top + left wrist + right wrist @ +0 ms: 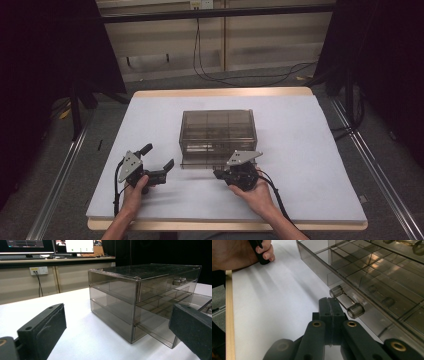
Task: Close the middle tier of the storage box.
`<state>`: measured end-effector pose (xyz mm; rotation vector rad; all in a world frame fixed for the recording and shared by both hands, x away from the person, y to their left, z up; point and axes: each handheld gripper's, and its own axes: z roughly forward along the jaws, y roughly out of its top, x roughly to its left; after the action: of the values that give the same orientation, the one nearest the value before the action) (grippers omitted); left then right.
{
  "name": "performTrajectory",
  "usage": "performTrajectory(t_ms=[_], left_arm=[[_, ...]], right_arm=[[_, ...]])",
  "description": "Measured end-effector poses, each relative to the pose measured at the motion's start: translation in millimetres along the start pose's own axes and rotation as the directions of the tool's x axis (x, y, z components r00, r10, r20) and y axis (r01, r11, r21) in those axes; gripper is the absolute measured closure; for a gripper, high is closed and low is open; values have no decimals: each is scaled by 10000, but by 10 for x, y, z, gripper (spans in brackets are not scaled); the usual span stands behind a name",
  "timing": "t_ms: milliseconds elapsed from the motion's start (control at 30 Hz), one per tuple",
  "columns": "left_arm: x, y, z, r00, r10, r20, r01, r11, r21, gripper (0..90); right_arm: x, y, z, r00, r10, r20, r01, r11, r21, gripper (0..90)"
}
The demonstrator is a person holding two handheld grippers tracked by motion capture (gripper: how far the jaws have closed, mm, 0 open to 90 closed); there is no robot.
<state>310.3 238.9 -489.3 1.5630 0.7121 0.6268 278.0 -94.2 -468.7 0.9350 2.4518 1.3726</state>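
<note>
A smoky see-through drawer box (217, 131) stands in the middle of the white table (310, 165). Its bottom drawer (207, 164) juts out a little toward me; the left gripper view shows that drawer (160, 332) sticking out of the box (117, 290). My right gripper (331, 303) is shut, its tips lying right beside the bottom drawer's clear bar handle (345, 301), with nothing between the jaws. In the high view my right gripper (218, 174) sits at the drawer's front. My left gripper (159, 156) is open and holds nothing, left of the box; its black pads (45, 330) stand wide apart.
The table's wooden edge (225, 226) runs along the near side. Black frame posts (75, 110) and cables (235, 77) stand on the grey floor beyond. The left gripper view shows a desk with monitors (27, 245) and a wall socket (38, 270) far behind.
</note>
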Motion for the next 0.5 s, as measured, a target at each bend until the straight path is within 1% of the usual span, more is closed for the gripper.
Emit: performTrajectory(t_ms=[500], left_arm=[[0, 0, 0, 10000, 1, 4, -1, 10000, 0, 12]], right_arm=[[-18, 5, 9, 9998, 20, 215, -17, 9999, -147, 900]])
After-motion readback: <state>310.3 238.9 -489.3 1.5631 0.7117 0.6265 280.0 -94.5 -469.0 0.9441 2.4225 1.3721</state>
